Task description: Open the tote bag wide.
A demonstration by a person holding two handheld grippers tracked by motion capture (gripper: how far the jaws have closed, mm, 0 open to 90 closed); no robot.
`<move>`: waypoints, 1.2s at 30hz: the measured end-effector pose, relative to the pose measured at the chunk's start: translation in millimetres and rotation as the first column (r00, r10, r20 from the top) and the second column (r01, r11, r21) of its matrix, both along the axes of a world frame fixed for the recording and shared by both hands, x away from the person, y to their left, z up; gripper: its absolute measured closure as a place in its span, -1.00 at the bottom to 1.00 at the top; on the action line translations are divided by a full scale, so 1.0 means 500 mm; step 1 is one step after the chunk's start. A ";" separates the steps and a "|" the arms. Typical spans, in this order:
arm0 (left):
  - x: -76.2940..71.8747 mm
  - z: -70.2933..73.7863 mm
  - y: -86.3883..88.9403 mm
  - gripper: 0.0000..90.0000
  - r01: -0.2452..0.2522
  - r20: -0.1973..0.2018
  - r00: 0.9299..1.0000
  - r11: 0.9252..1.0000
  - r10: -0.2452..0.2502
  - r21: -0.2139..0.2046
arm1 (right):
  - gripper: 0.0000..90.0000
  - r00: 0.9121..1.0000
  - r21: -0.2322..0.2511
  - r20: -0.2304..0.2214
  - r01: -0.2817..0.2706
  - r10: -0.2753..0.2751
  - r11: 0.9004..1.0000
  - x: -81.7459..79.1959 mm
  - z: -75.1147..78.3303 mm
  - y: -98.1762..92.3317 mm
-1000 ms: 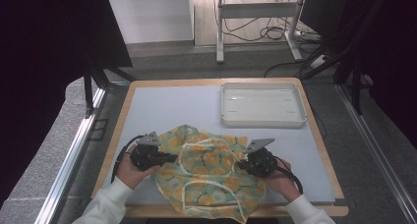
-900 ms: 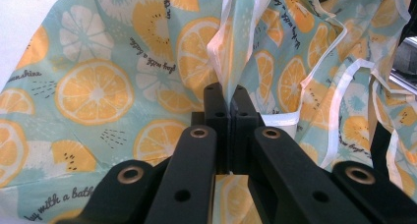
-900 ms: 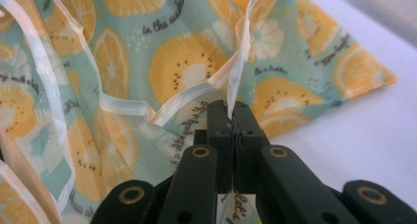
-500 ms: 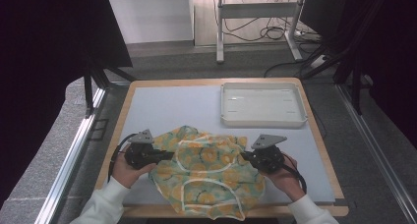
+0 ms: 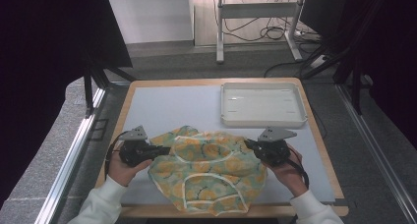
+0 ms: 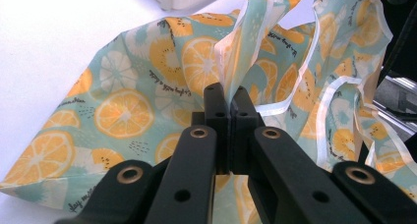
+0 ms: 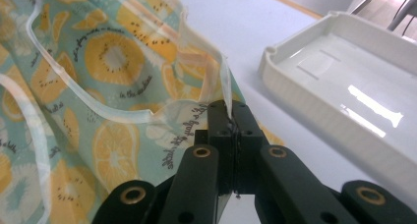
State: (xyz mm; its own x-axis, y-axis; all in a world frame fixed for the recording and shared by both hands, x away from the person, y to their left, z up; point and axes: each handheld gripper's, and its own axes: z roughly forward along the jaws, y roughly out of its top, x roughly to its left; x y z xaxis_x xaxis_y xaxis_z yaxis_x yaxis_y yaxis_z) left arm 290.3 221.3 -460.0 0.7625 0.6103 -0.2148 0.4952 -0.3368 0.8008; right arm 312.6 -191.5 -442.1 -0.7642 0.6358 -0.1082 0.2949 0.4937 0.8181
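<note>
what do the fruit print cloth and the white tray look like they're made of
The cloth: a thin woven fabric, likely cotton or polyester, matte; it drapes and folds softly, with pale, slightly see-through edging. The white tray: probably moulded plastic, smooth and glossy; bright reflections sit on its floor, and its corners are rounded.

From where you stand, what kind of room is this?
Probably a lab or recording workshop, not a home: a framed table boxed by dark curtains, loose cables on the floor, and hand-held grippers on a cloth.
</note>
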 end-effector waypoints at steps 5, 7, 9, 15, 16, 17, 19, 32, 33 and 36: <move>0.006 0.011 0.009 1.00 -0.014 0.012 1.000 1.000 0.014 -0.006 | 0.96 0.999 0.006 0.031 0.014 -0.014 1.000 0.012 0.018 0.003; 0.007 0.013 0.010 1.00 -0.019 0.013 1.000 1.000 0.020 -0.015 | 0.96 0.999 0.008 0.037 0.016 -0.016 1.000 0.016 0.022 0.004; 0.008 0.020 0.019 1.00 -0.027 0.016 1.000 0.999 0.027 -0.036 | 0.96 0.998 0.014 0.053 0.025 -0.025 1.000 0.027 0.031 0.007; 0.012 0.029 0.031 1.00 -0.046 0.024 0.999 0.998 0.048 -0.051 | 0.96 0.994 0.016 0.098 0.044 -0.045 0.999 0.047 0.043 0.017; 0.013 0.031 0.032 1.00 -0.051 0.027 0.998 0.997 0.053 -0.054 | 0.96 0.993 0.014 0.108 0.047 -0.048 0.999 0.050 0.045 0.019; 0.015 0.033 0.033 1.00 -0.054 0.029 0.998 0.997 0.056 -0.056 | 0.96 0.992 0.013 0.117 0.049 -0.050 0.999 0.054 0.047 0.021; 0.018 0.037 0.034 1.00 -0.062 0.035 0.997 0.996 0.064 -0.059 | 0.96 0.989 0.006 0.133 0.057 -0.057 0.998 0.061 0.050 0.026; 0.062 0.027 0.030 1.00 -0.123 0.030 0.992 0.990 0.125 -0.067 | 0.96 0.984 -0.017 0.139 0.116 -0.112 0.993 0.116 0.040 0.036; 0.068 0.027 0.029 1.00 -0.134 0.036 0.990 0.989 0.136 -0.061 | 0.96 0.983 -0.021 0.141 0.124 -0.120 0.992 0.124 0.036 0.039; 0.076 0.029 0.023 1.00 -0.144 0.045 0.988 0.988 0.147 -0.057 | 0.96 0.979 -0.041 0.156 0.140 -0.132 0.989 0.135 0.031 0.044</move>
